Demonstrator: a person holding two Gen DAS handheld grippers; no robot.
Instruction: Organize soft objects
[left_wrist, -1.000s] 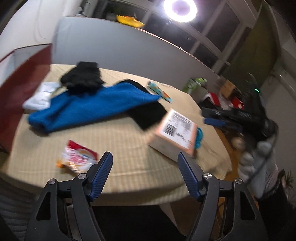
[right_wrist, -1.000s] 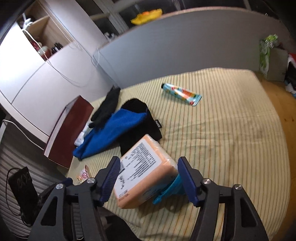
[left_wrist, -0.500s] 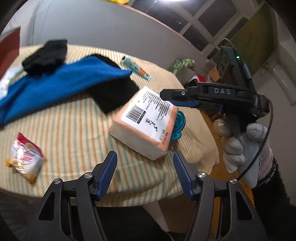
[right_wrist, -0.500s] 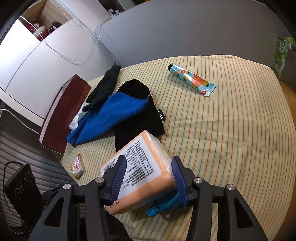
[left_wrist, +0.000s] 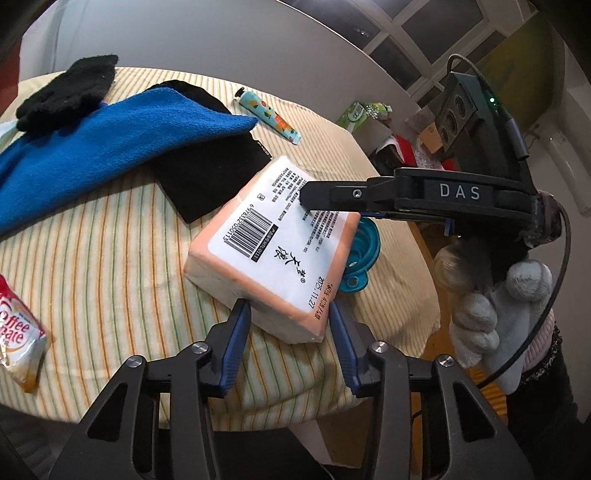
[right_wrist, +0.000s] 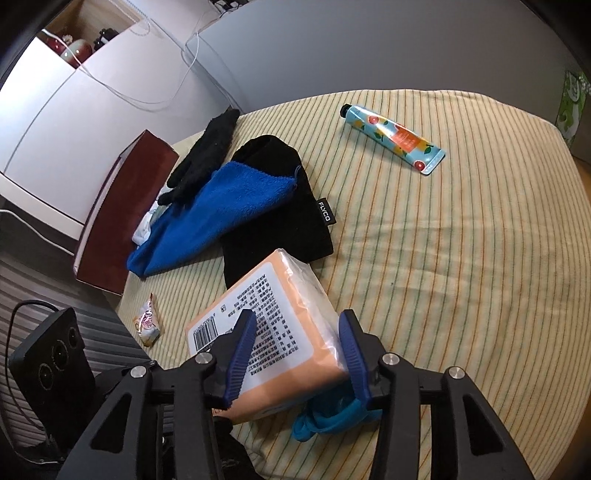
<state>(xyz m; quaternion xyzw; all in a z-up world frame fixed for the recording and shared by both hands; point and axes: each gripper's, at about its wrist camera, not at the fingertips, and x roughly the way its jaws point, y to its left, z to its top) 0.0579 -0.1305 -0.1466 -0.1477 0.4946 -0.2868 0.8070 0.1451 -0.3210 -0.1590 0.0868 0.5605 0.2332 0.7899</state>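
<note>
An orange and white tissue pack (left_wrist: 273, 243) lies on the striped tablecloth (left_wrist: 110, 266). My left gripper (left_wrist: 290, 325) straddles its near corner, the blue pads close on both sides. My right gripper (right_wrist: 295, 343) is around the pack's (right_wrist: 273, 332) other end, with its upper finger over the label in the left wrist view (left_wrist: 332, 194). A blue towel (left_wrist: 110, 136), a black pouch (left_wrist: 210, 173) and a black glove (left_wrist: 66, 92) lie behind the pack.
A teal silicone funnel (left_wrist: 364, 254) sits against the pack's right side. A hand cream tube (right_wrist: 393, 138) lies at the back. A coffee creamer sachet (left_wrist: 18, 339) is at the left edge. A dark red box (right_wrist: 122, 210) stands beside the table.
Both grippers have moved in on the tissue pack and narrowed around it. The left view has swung from the table's middle toward the pack.
</note>
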